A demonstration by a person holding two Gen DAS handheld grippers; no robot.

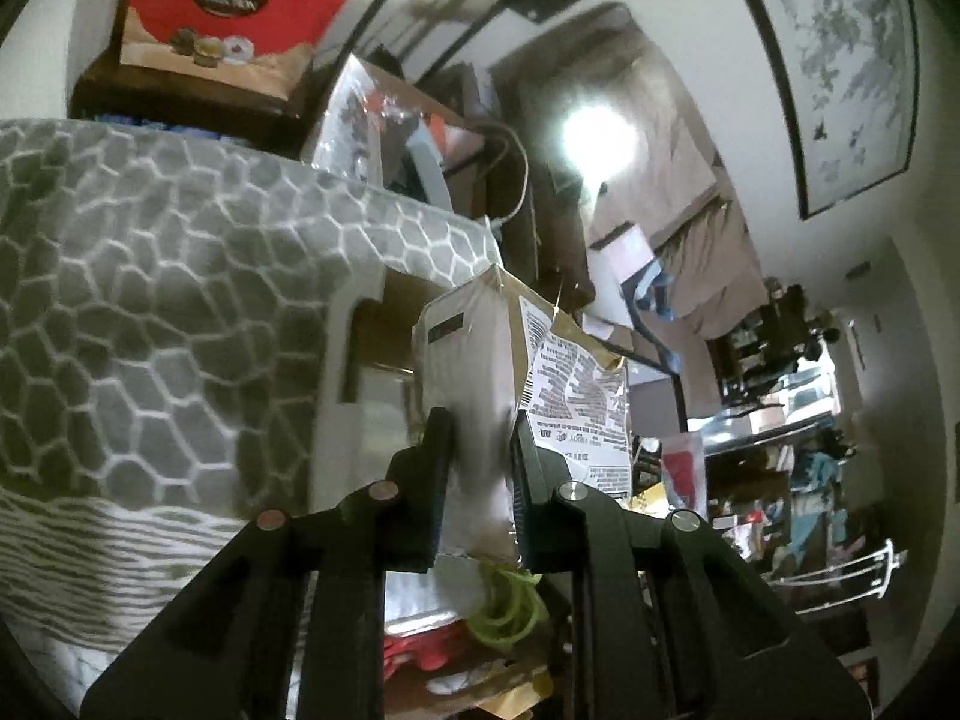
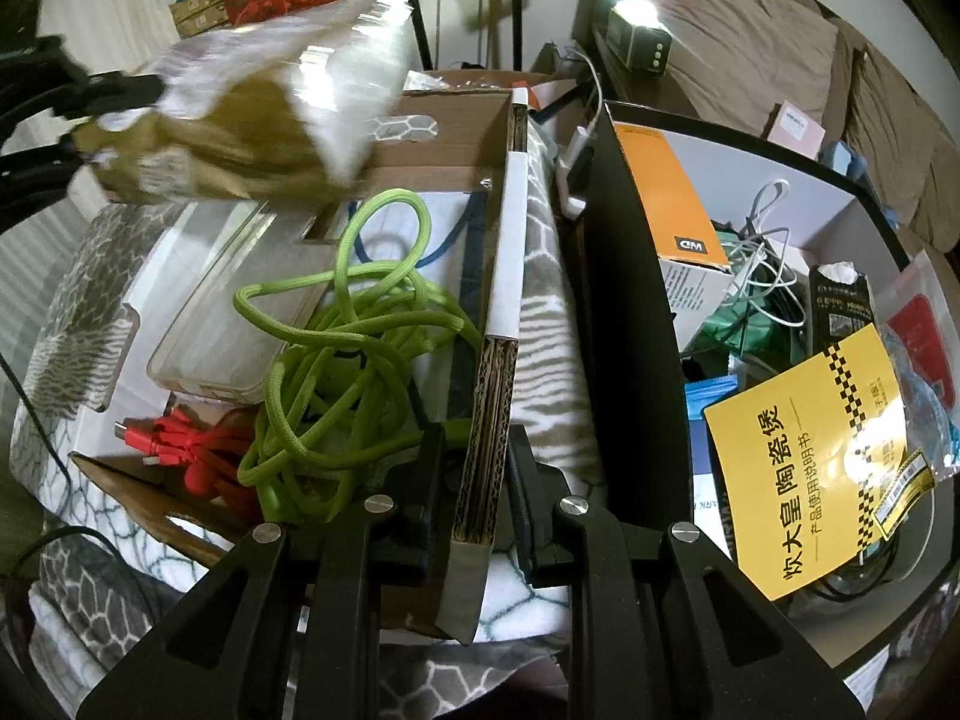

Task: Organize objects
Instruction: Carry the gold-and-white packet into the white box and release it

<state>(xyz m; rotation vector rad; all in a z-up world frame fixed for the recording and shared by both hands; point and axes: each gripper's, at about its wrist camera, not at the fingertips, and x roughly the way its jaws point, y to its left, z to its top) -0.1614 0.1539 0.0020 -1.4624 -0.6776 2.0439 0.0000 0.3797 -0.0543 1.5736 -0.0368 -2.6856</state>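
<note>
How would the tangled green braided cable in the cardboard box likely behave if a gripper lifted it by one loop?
The green cable looks floppy: its loops sag and cross loosely, so it would probably trail instead of lifting as one bundle. It may snag the red cable lying against it. Its braided sheath probably resists slipping.
</note>
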